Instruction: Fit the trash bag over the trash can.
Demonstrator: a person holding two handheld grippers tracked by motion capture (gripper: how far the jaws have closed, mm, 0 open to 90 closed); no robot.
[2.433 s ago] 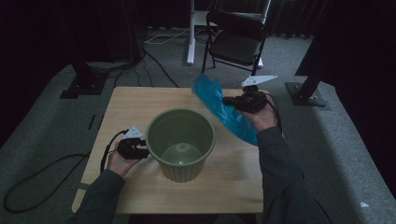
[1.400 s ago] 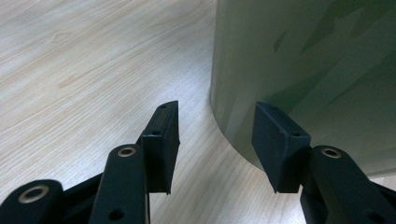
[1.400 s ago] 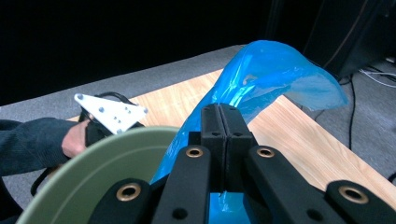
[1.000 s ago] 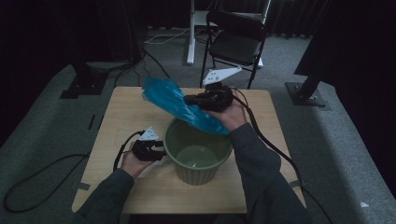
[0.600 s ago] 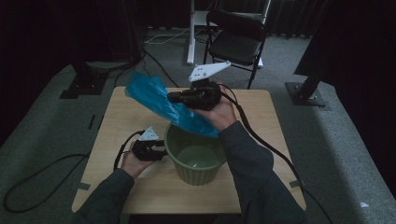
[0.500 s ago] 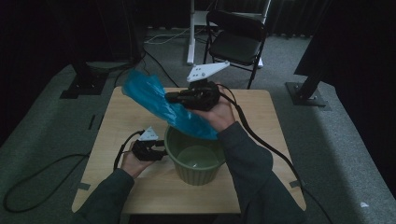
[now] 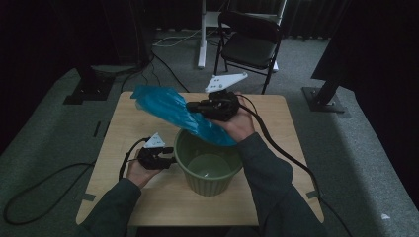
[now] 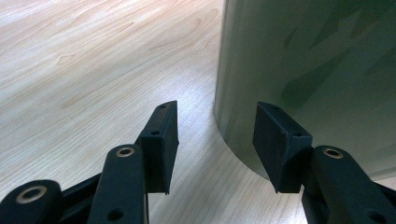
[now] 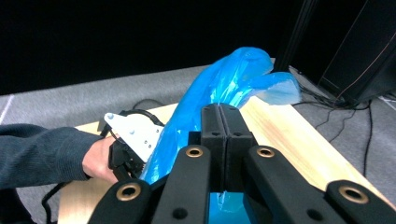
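Right gripper (image 7: 193, 106) clamped on my blue bag (image 7: 173, 109), held over the green bucket (image 7: 209, 167).
Left gripper (image 8: 215, 140) gapes wide, jaws right beside the bucket's wall.

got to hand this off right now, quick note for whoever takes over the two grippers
Right gripper: shut on the blue plastic bag, held in the air above the far-left rim of the green bin.
Left gripper: open, low on the wooden table, jaws either side of the bin's wall, not clamped.
Done: bag picked up and brought over the bin.
Left: bag is still bunched, not opened or fitted into the bin, if lining it is the job.
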